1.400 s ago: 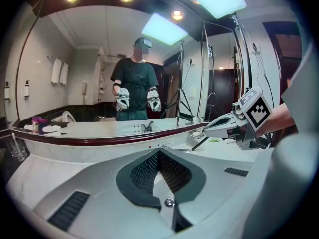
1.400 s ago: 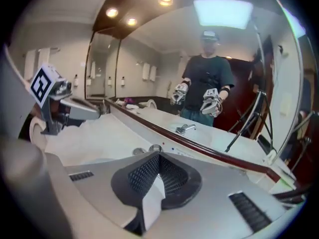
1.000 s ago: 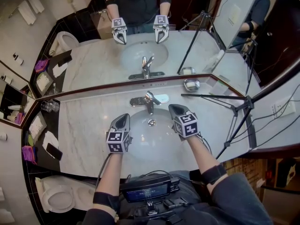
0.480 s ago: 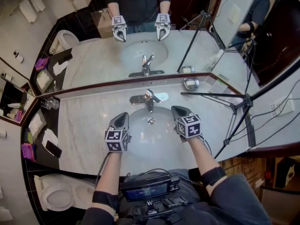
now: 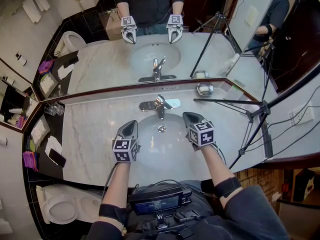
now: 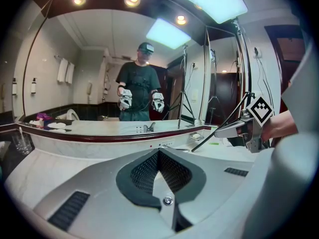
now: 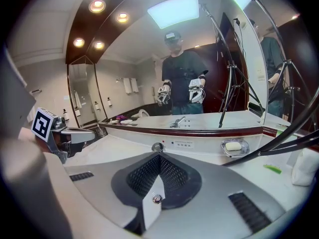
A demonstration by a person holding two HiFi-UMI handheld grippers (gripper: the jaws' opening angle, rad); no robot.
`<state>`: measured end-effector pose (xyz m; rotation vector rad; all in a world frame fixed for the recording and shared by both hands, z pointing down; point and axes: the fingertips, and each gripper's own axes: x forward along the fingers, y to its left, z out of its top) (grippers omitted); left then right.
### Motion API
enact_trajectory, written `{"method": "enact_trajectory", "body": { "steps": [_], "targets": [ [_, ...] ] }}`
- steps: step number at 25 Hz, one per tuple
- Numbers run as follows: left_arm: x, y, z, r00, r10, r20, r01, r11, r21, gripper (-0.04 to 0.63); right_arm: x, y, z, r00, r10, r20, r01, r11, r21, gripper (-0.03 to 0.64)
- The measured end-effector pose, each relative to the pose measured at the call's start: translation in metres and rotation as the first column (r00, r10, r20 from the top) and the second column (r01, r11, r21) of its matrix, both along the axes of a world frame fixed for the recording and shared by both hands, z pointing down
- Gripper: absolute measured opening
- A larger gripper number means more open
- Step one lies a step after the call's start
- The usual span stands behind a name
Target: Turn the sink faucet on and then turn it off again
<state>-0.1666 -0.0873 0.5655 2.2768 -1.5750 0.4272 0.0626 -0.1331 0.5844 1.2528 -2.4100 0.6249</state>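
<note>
Now: left tool [image 5: 131,125], right tool [image 5: 188,117] closed, empty, beside oval basin [image 5: 154,143]; chrome faucet [image 5: 160,106]; marble counter [image 5: 90,134].

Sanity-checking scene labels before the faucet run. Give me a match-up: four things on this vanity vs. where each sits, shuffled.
1 faucet
2 soap dish
3 drinking glasses
4 left gripper

A far left end of the counter
B over the basin's left rim, jaws shut
C behind the basin, centre
D right of the faucet, against the mirror

Pairs: 1-C, 2-D, 3-A, 4-B
</note>
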Motion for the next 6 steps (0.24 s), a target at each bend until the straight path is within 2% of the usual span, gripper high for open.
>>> {"method": "enact_trajectory", "body": {
  "steps": [6],
  "targets": [
    [-0.0017, 0.0037, -0.0005, 1.000, 0.001, -0.001, -0.001, 1.000, -0.002, 0.003, -0.0011, 0.0034, 0.0021, 1.000, -0.003, -0.010, 0.003, 1.000, -0.003, 0.014]
  ]
}}
